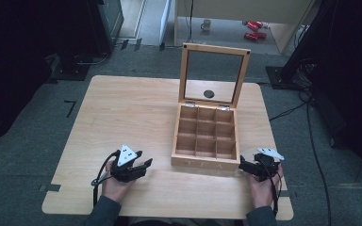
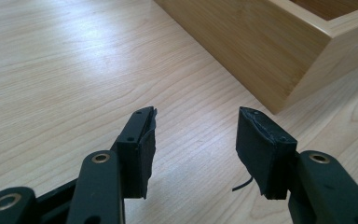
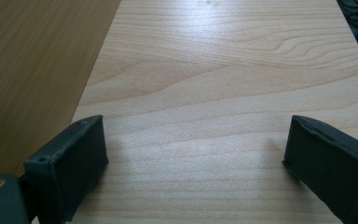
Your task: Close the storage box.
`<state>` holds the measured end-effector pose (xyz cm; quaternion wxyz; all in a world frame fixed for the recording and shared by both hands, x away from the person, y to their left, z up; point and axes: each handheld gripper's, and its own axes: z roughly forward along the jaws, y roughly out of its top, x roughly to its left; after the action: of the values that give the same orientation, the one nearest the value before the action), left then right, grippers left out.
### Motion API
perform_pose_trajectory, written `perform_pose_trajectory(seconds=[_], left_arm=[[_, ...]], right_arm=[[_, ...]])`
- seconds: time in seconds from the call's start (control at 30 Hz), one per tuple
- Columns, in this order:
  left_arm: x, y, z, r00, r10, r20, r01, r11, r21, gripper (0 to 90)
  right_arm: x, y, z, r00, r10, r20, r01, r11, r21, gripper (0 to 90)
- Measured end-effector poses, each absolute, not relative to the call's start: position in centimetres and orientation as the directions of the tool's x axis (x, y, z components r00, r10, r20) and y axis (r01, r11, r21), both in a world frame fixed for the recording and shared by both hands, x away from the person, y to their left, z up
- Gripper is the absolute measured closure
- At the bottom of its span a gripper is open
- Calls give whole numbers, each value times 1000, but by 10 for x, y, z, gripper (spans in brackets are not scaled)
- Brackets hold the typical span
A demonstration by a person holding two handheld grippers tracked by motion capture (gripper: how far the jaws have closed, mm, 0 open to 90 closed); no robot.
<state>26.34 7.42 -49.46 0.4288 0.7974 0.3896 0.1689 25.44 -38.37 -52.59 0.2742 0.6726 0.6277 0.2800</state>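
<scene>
Both our grippers, left gripper (image 1: 147, 163) and right gripper (image 1: 242, 166), rest released and empty on the table (image 1: 122, 113), flanking the open wooden box (image 1: 205, 162) at 12 o'clock, so we should approach its walls squarely.

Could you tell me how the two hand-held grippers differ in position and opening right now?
The left hand-held gripper sits apart from the wooden box, off its front left corner; the right hand-held gripper sits close beside the box's front right corner. In their own views, the left one's jaws stand moderately apart, while the right one's are spread wider. Both are open, hold nothing, and are held low over the table.
</scene>
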Motion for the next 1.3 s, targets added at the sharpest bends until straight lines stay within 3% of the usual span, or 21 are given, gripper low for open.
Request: perform_pose_trajectory(seconds=[0.4, 0.5, 0.53, 0.63, 1.3], left_arm=[[265, 77, -492, 633, 771, -66, 476, -320, 819, 477], [265, 77, -491, 636, 769, -67, 475, -321, 820, 477], [265, 76, -488, 638, 767, -72, 471, -314, 824, 477], [265, 76, -483, 639, 766, -67, 468, -318, 825, 476], [298, 69, -436, 637, 769, -42, 411, -293, 863, 492]], right_arm=[[253, -386, -523, 26, 999, 31, 702, -40, 711, 111], [253, -386, -521, 15, 999, 31, 712, -32, 702, 181], [252, -387, -519, 13, 999, 33, 709, -32, 705, 270], [248, -389, -512, 14, 999, 48, 689, -45, 724, 326], [253, -389, -428, -132, 991, 24, 576, 57, 815, 370]])
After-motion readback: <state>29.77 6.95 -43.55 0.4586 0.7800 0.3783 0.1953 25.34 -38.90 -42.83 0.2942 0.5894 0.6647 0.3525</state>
